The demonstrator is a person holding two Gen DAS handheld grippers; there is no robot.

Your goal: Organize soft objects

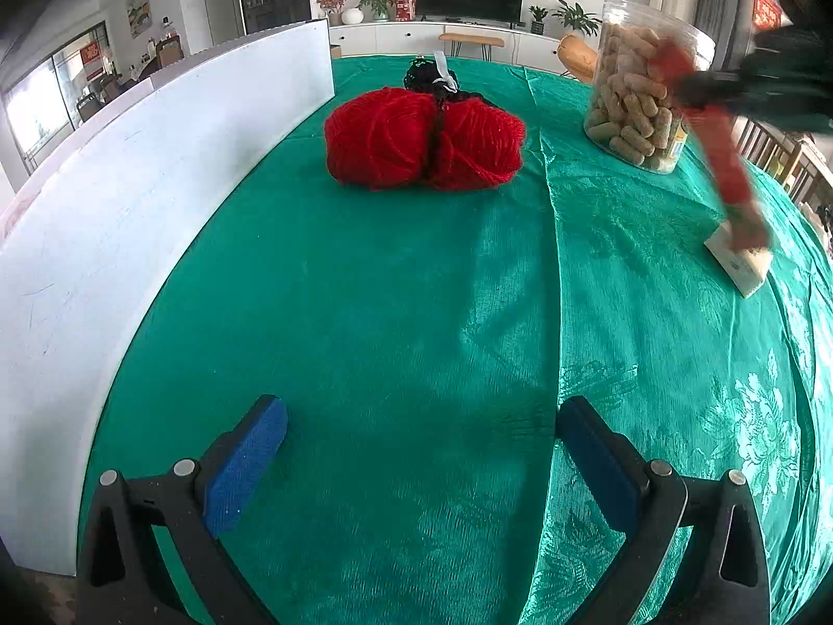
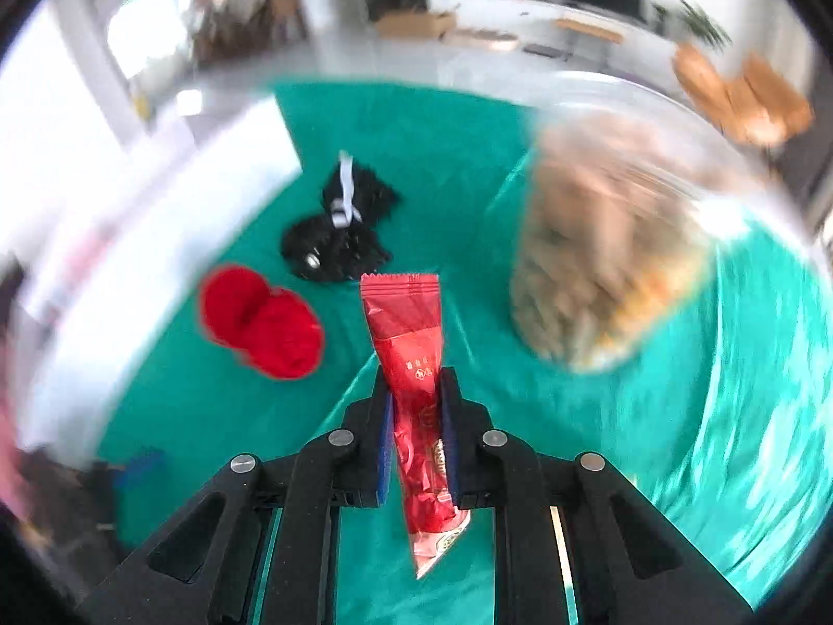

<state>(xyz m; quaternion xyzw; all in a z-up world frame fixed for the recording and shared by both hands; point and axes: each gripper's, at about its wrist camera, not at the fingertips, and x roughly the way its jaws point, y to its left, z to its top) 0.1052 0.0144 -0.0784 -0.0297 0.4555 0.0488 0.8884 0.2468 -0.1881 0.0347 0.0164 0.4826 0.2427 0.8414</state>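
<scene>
A red yarn bundle (image 1: 424, 139) lies mid-table on the green cloth (image 1: 416, 338), with a black net pouf (image 1: 432, 75) with a white loop behind it. Both show in the right wrist view: yarn (image 2: 263, 320), pouf (image 2: 341, 239). My left gripper (image 1: 421, 427) is open and empty, low over the cloth in front of the yarn. My right gripper (image 2: 415, 390) is shut on a long red snack packet (image 2: 411, 344), held in the air; it appears blurred in the left wrist view (image 1: 723, 156) at the right.
A clear plastic jar (image 1: 643, 88) of tan snack pieces stands at the right, blurred in the right wrist view (image 2: 609, 260). A white board (image 1: 130, 208) stands along the left edge. A white tissue pack (image 1: 739, 263) lies at the right.
</scene>
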